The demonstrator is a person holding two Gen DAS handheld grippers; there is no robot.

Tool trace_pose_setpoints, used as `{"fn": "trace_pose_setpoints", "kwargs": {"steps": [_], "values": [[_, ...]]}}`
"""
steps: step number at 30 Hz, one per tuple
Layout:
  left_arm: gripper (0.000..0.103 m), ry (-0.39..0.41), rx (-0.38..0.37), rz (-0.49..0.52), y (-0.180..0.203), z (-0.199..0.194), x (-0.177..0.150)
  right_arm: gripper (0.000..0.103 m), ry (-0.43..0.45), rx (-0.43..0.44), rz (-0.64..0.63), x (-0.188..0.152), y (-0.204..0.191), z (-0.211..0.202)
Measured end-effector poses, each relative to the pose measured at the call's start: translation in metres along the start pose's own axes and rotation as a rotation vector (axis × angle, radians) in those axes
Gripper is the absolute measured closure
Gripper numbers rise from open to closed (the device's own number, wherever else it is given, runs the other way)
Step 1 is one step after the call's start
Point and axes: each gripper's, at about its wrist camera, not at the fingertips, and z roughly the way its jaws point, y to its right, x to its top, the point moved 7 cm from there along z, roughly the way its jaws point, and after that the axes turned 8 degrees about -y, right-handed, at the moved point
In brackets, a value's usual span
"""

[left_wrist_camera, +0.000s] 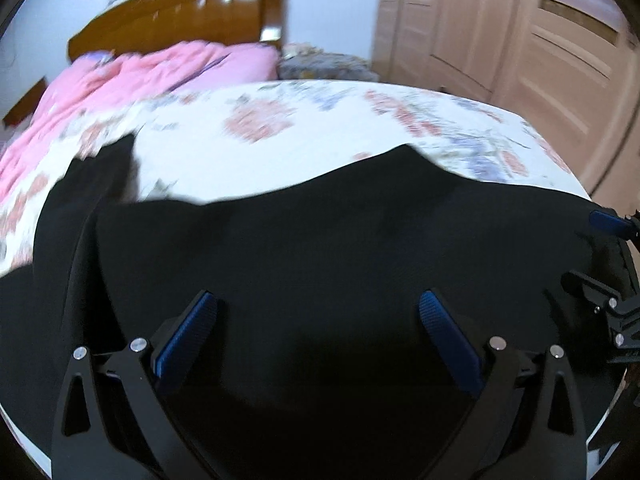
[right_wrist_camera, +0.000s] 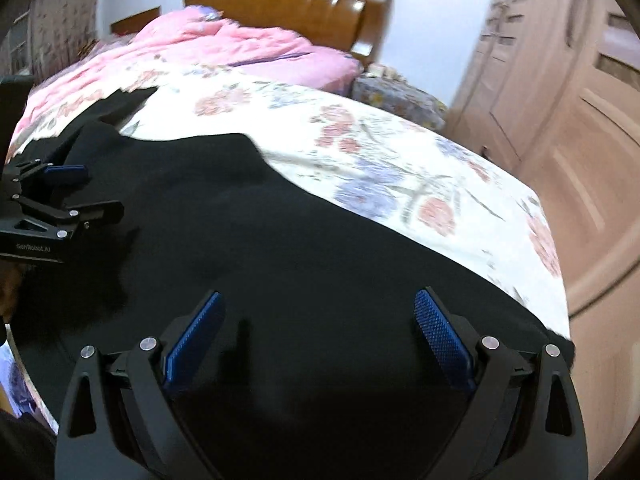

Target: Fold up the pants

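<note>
Left claw [left_wrist_camera: 318,334] spread wide, gripping nothing, low over black pants [left_wrist_camera: 320,240]. Right claw [right_wrist_camera: 320,332] likewise released, empty, above the same cloth. Pants lying across the near end of the bed, on a floral sheet [right_wrist_camera: 360,140], one leg trailing off leftward. Best to pinch the near edge at two well-spaced points, lift evenly, carry it over without bunching. Beyond, pink quilt [left_wrist_camera: 120,76], wooden headboard [right_wrist_camera: 288,4]. Waistband and hems lost in black; near edge cut off; background smeared.
</note>
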Motion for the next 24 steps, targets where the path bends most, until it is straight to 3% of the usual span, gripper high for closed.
{"fn": "trace_pose_setpoints", "kwargs": {"steps": [6,24], "values": [[0.002,-0.029,0.001,-0.01,-0.006,0.012,-0.006,0.011,-0.073,-0.006,0.016,-0.002,-0.003,0.032],[0.002,-0.028,0.02,0.035,-0.01,0.008,-0.02,0.011,-0.072,0.05,0.071,-0.003,0.003,0.039]]}}
